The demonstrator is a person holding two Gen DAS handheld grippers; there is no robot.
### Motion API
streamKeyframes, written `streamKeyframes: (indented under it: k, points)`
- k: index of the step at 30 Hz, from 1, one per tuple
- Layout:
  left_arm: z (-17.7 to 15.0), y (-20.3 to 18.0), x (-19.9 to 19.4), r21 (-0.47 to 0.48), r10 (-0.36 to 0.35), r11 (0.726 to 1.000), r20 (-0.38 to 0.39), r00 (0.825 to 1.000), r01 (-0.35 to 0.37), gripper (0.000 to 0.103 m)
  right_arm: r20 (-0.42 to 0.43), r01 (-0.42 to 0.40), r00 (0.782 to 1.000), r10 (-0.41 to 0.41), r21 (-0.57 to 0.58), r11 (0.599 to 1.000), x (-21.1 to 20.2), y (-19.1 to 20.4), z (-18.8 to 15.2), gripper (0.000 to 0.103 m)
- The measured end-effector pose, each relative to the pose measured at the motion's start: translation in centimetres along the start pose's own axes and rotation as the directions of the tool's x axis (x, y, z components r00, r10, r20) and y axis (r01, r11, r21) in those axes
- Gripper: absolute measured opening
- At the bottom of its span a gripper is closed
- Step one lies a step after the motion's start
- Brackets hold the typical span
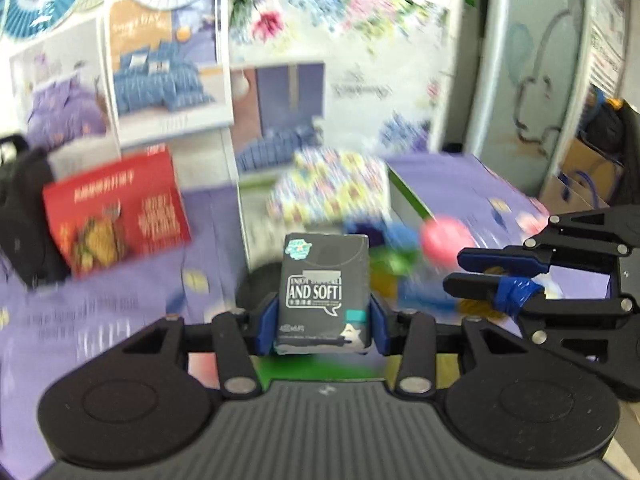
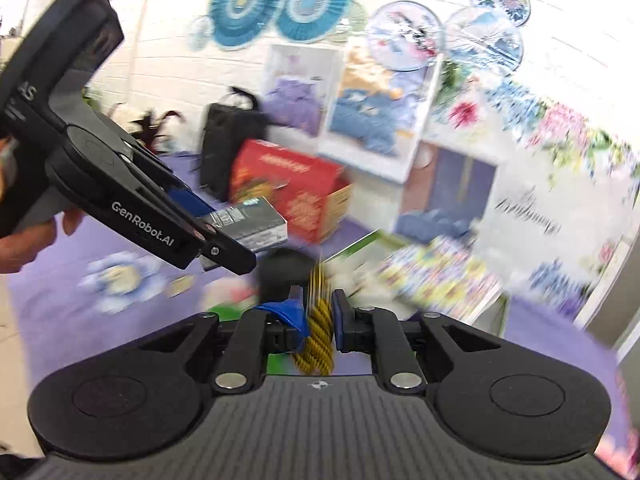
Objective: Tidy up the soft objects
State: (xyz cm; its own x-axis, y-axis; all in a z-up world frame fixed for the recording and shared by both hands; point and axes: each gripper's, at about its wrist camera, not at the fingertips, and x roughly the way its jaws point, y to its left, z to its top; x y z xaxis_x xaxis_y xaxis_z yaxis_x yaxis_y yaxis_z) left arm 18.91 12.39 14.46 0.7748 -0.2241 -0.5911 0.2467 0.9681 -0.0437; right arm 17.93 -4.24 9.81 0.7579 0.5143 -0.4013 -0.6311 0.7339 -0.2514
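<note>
My left gripper (image 1: 323,320) is shut on a dark grey tissue pack (image 1: 324,280) printed "AND SOFT", which stands upright between the blue pads. In the right wrist view the same left gripper (image 2: 228,236) hangs at the upper left, a hand behind it, with the tissue pack (image 2: 256,224) sticking out of it. My right gripper (image 2: 318,308) is shut on a yellow twisted rope (image 2: 318,340) that runs up between its fingers. In the left wrist view the right gripper (image 1: 464,272) reaches in from the right, fingers together. Both grippers are held above a purple floral cloth (image 1: 120,320).
A white open box (image 1: 256,216) holding patterned fabric (image 1: 332,188) stands ahead, with a pink ball (image 1: 440,240) and blurred coloured toys beside it. A red carton (image 1: 120,216) and a black bag (image 1: 20,208) stand at left. Bedding posters cover the wall; cardboard boxes (image 1: 580,176) stand at far right.
</note>
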Motion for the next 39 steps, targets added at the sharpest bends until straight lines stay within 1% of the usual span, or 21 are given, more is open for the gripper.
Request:
streamKeyframes:
  k: [4,6,8,9,10,13,15,16,17,19,20,22,23,24,26,28,30,32,34,37,39]
  points:
    - [5.7,1.4,6.3,-0.012,0.038,0.999,-0.021,0.999,-0.038,0.045,-0.052,0.026,0.998,-0.026,-0.011,1.000,5.7,-5.0,2.8,0.000]
    - [7.6,2.3,9.7,-0.036,0.054,0.998,-0.064,0.997,-0.057,0.045,-0.099,0.028,0.995,-0.030,-0.013,1.000,9.1,-7.0,3.4,0.000]
    - [8.7,3.1,12.0,-0.064,0.076,0.994,-0.102,0.992,-0.083,0.045,-0.127,0.056,0.990,-0.056,-0.009,0.998,11.5,-8.6,3.5,0.000]
    - [9.0,3.3,12.5,-0.061,0.091,0.993,-0.108,0.990,-0.097,0.045,-0.131,0.061,0.990,-0.060,0.005,0.998,11.9,-9.2,3.6,0.000]
    - [8.9,3.5,12.6,-0.057,0.098,0.993,-0.097,0.990,-0.103,0.045,-0.108,0.052,0.993,-0.049,0.022,0.998,11.1,-9.6,3.5,0.005]
    - [8.0,3.6,11.2,-0.055,0.081,0.995,-0.054,0.995,-0.084,0.045,-0.002,0.034,0.999,-0.034,0.019,0.999,7.5,-9.0,2.9,0.005]
    - [6.9,3.4,9.2,-0.059,0.041,0.997,-0.033,0.999,-0.043,0.045,0.050,0.010,0.999,-0.010,0.009,1.000,4.8,-8.1,1.9,0.006]
    - [6.1,3.1,8.1,-0.054,0.027,0.998,-0.020,0.999,-0.028,0.045,0.061,-0.006,0.998,0.005,0.012,1.000,3.5,-7.5,1.2,0.006]
    - [5.3,2.7,6.8,-0.042,0.023,0.999,-0.010,1.000,-0.024,0.045,0.054,-0.024,0.998,0.023,0.018,1.000,2.3,-6.9,0.4,0.007]
    - [3.1,2.0,4.2,-0.010,0.026,1.000,0.013,1.000,-0.026,0.045,0.003,-0.055,0.999,0.054,0.028,0.998,0.5,-5.6,-1.6,0.007]
    - [1.9,1.7,3.0,0.003,0.032,0.999,0.013,0.999,-0.032,0.045,-0.018,-0.047,0.999,0.047,0.040,0.998,-0.1,-5.1,-2.7,0.007]
    - [-0.8,1.5,1.2,0.009,0.036,0.999,-0.005,0.999,-0.036,0.045,-0.052,0.028,0.998,-0.023,0.087,0.996,-0.7,-4.5,-4.8,0.009]
    - [-2.1,1.6,0.7,0.000,0.033,0.999,-0.026,0.999,-0.033,0.045,-0.078,0.044,0.996,-0.035,0.123,0.991,-0.5,-4.6,-5.6,0.009]
    - [-3.4,1.7,0.4,-0.019,0.026,0.999,-0.049,0.998,-0.027,0.045,-0.111,0.041,0.994,-0.023,0.163,0.986,-0.1,-4.8,-6.3,0.009]
    - [-6.1,2.0,0.3,-0.065,0.010,0.998,-0.102,0.995,-0.017,0.045,-0.152,0.027,0.988,0.012,0.257,0.966,1.0,-5.3,-7.3,0.009]
    - [-8.7,2.5,0.7,-0.105,-0.003,0.994,-0.143,0.990,-0.012,0.045,-0.200,0.017,0.979,0.049,0.317,0.948,2.6,-5.6,-7.9,0.010]
    - [-11.0,3.1,1.6,-0.149,0.007,0.988,-0.181,0.983,-0.034,0.045,-0.224,0.024,0.973,0.058,0.350,0.937,4.0,-5.8,-8.2,0.011]
    - [-12.9,3.7,2.6,-0.197,-0.001,0.979,-0.220,0.975,-0.043,0.045,-0.290,0.037,0.954,0.076,0.366,0.930,5.7,-5.8,-8.4,0.012]
    - [-14.4,4.5,3.7,-0.239,-0.007,0.970,-0.253,0.968,-0.056,0.045,-0.339,0.029,0.934,0.110,0.380,0.925,7.5,-5.8,-8.9,0.014]
    - [-15.7,5.3,4.7,-0.262,-0.001,0.962,-0.272,0.962,-0.073,0.045,-0.340,0.026,0.933,0.122,0.401,0.916,8.7,-6.0,-9.1,0.016]
    - [-16.2,5.8,4.9,-0.274,-0.010,0.959,-0.272,0.962,-0.068,0.045,-0.368,0.046,0.922,0.120,0.410,0.911,9.5,-6.2,-9.5,0.018]
